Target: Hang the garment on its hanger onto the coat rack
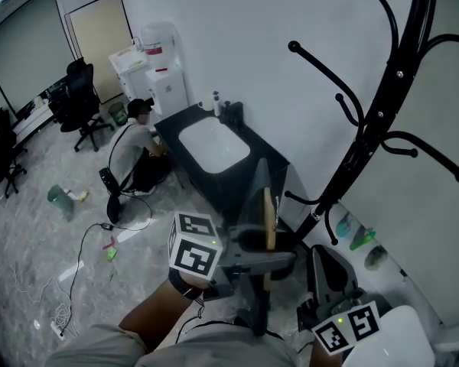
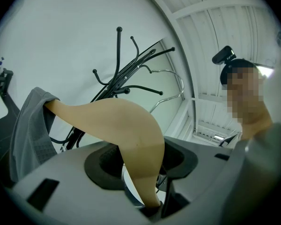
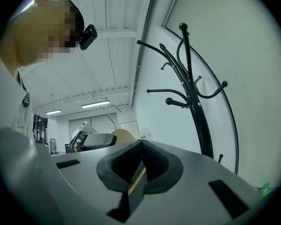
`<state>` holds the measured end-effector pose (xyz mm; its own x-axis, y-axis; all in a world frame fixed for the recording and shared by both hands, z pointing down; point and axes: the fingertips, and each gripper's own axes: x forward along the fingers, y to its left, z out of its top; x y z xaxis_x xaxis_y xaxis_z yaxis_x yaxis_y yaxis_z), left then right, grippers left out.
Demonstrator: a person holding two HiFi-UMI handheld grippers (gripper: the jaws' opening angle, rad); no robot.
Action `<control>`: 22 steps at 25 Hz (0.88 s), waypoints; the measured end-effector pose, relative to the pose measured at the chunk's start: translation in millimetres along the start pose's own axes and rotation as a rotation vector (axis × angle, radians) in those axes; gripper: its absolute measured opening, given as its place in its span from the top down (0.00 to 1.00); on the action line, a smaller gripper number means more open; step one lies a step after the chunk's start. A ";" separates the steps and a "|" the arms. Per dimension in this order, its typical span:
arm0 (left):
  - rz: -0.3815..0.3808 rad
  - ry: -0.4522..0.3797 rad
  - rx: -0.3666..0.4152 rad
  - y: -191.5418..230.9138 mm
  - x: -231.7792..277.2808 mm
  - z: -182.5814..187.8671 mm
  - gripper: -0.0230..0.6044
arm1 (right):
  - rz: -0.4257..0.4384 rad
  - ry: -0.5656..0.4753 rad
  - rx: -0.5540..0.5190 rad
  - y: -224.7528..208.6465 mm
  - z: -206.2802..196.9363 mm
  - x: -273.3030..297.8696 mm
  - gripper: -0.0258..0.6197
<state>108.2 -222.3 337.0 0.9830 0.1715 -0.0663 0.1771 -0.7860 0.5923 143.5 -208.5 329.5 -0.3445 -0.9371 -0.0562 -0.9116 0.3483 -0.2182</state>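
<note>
A wooden hanger [image 1: 269, 219] with a grey garment [image 1: 257, 193] draped on it stands upright in my left gripper [image 1: 266, 245], which is shut on the hanger's wooden body. In the left gripper view the tan hanger [image 2: 131, 130] passes between the jaws, the garment [image 2: 30, 125] hangs off its left end, and its metal hook [image 2: 171, 86] rises toward the black coat rack [image 2: 126, 78]. The coat rack [image 1: 382, 105] stands to the right against the white wall, apart from the hanger. My right gripper [image 1: 325, 262] sits low at the right, shut, holding nothing [image 3: 140, 146].
A black table with a white top [image 1: 213, 145] stands by the wall beyond the hanger. A person [image 1: 141, 140] crouches beside it. A water dispenser [image 1: 161, 67] and office chairs [image 1: 84, 105] stand further back. Cables [image 1: 84, 258] lie on the floor.
</note>
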 end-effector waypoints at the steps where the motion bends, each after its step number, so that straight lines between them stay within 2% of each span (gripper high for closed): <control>1: 0.002 0.003 0.007 8.8 2.5 6.2 0.64 | 0.001 -0.001 -0.002 -7.5 1.7 6.7 0.94; 7: 0.002 0.056 0.038 51.8 13.0 37.3 0.64 | -0.017 0.005 0.006 -41.6 5.7 38.0 0.94; 13: -0.060 0.109 0.064 90.1 15.0 74.0 0.64 | -0.097 -0.003 -0.013 -67.6 11.1 72.6 0.94; 17: -0.133 0.182 0.066 109.2 23.4 90.2 0.64 | -0.178 -0.028 -0.028 -73.9 19.6 92.1 0.94; 22: -0.263 0.301 0.079 116.8 38.1 99.4 0.64 | -0.280 -0.059 -0.053 -76.0 29.0 104.4 0.94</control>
<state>171.2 -366.7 323.9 0.8470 0.5303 0.0378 0.4355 -0.7329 0.5226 183.3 -333.5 312.0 -0.0653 -0.9962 -0.0576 -0.9804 0.0748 -0.1823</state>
